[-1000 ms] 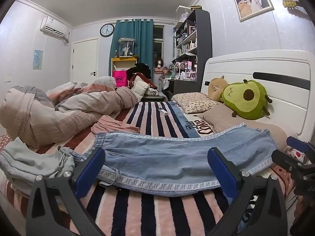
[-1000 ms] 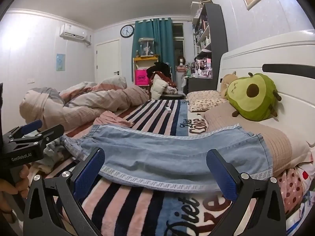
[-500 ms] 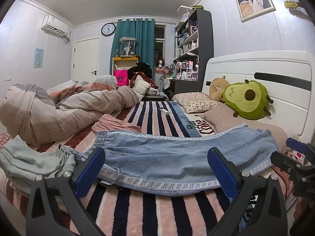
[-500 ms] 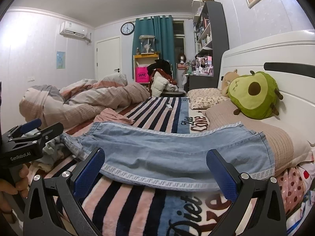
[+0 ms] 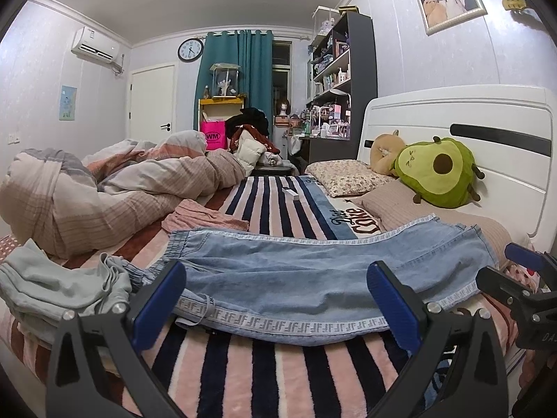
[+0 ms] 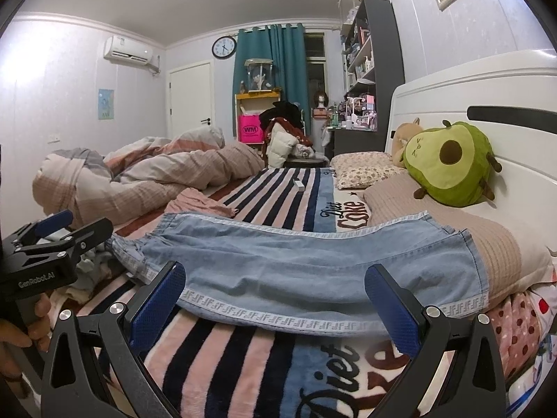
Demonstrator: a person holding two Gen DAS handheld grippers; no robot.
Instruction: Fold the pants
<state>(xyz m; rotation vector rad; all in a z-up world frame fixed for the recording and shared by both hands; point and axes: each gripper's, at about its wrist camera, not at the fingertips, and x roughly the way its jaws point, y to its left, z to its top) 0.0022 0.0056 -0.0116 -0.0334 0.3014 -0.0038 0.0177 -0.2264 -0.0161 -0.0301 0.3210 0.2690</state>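
the left gripper (image 5: pixel 276 299) stands with its blue pads spread wide and nothing between them, hovering low over the near edge of the bed; the right gripper (image 6: pixel 275 301) is just as wide and just as empty, beside it on the headboard side. straight ahead of both lie the pants (image 5: pixel 313 271), pale denim with a patterned tape down the side seam, spread flat across the striped blanket (image 5: pixel 264 365). their long axis runs crosswise to the fingers: the gathered waistband (image 5: pixel 181 244) points left toward a heap of grey clothes (image 5: pixel 59 285), the leg hems (image 6: pixel 477 271) point right and ride up onto a tan pillow (image 6: pixel 501 244) under the avocado plush (image 6: pixel 449 163). so the left gripper sits nearer the waist, the right nearer the hems, and the closest thing to both is the near taped seam. no fold looks begun yet.
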